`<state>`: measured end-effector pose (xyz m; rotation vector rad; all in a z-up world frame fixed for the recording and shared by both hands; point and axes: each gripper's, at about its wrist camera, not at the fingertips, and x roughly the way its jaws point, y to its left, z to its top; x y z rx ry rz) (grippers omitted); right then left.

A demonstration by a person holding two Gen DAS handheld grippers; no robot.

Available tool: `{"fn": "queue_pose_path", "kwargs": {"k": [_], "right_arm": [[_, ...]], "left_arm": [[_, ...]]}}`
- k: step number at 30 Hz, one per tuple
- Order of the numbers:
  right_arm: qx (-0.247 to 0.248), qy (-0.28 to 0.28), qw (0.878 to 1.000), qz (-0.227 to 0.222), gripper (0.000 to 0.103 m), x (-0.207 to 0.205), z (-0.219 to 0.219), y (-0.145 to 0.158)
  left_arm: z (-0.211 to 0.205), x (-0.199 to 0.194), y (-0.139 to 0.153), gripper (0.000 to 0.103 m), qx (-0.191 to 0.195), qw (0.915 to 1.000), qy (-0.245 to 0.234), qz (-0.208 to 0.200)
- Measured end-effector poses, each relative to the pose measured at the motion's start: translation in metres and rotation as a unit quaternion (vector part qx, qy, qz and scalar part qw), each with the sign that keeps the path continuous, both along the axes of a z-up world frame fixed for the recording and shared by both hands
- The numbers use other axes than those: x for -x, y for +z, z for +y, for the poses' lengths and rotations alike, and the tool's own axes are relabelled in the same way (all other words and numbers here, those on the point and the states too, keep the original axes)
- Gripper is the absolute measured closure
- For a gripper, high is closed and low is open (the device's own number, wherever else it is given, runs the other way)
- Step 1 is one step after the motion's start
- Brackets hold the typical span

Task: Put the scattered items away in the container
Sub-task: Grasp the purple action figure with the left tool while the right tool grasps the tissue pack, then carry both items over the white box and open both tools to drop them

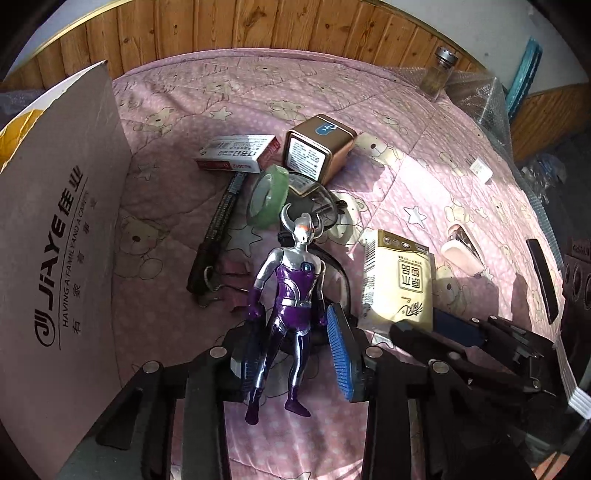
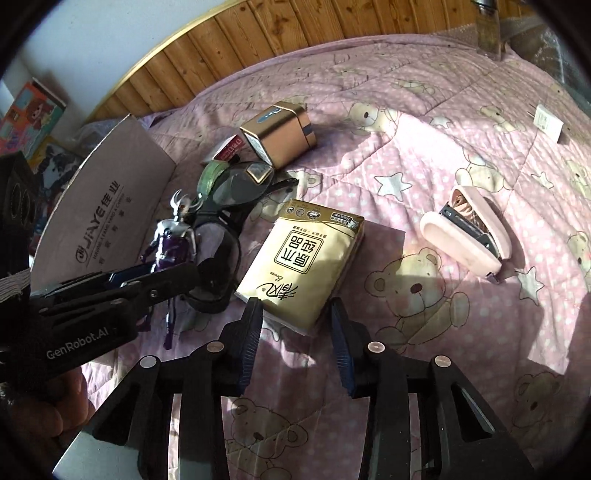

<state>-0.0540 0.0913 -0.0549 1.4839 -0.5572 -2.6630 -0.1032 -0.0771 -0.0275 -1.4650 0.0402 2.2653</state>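
Observation:
A silver and purple action figure (image 1: 291,295) sits head-away between the fingers of my left gripper (image 1: 295,347). The blue pads press against its arms and hips, so the gripper is shut on it. The right wrist view shows the same figure (image 2: 173,243) at the left gripper's fingertips. My right gripper (image 2: 295,314) is open, its fingers straddling the near corner of a gold tissue pack (image 2: 299,258). An open cardboard box (image 1: 59,236) stands at the left. A copper tin (image 1: 317,147), green tape roll (image 1: 267,194), dark goggles (image 2: 236,192) and red-and-white box (image 1: 236,153) lie beyond.
A pink stapler (image 2: 469,236) lies right of the tissue pack on the pink bear-print quilt (image 2: 424,155). A black marker (image 1: 218,229) lies beside the cardboard box. A glass jar (image 1: 439,72) stands at the wooden headboard (image 1: 258,26). A white plug (image 2: 546,120) sits far right.

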Motion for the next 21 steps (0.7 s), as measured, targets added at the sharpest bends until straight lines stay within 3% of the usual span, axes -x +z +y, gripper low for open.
{"fn": "queue_pose_path", "kwargs": {"k": [2,4,7,10,14,16,21], "right_arm": [[0.003,-0.006,1.000,0.000,0.065,0.001,0.003,0.003],[-0.001,-0.009,1.000,-0.001,0.065,0.002,0.003,0.006],[0.000,-0.017,1.000,-0.008,0.061,0.006,0.000,0.007],[0.002,-0.039,0.999,-0.018,0.046,0.014,-0.004,0.005],[-0.006,-0.057,0.998,-0.033,0.043,0.034,-0.009,-0.004],[-0.010,-0.054,0.998,-0.033,0.057,0.038,-0.011,-0.004],[-0.013,-0.051,0.998,-0.027,0.074,0.030,-0.009,0.007]], "left_arm": [[-0.012,0.000,0.000,0.070,-0.021,0.9996,0.013,-0.010],[-0.022,-0.002,-0.002,0.088,-0.037,0.9988,0.022,-0.023],[-0.035,-0.004,-0.003,0.088,-0.061,0.9969,0.032,-0.039],[-0.039,-0.009,0.000,0.088,-0.066,0.9970,0.027,-0.031],[-0.038,-0.015,0.005,0.089,-0.069,0.9972,0.019,-0.024],[-0.037,-0.017,0.007,0.089,-0.069,0.9973,0.015,-0.021],[-0.038,-0.023,0.019,0.089,-0.075,0.9971,0.011,-0.007]]}}
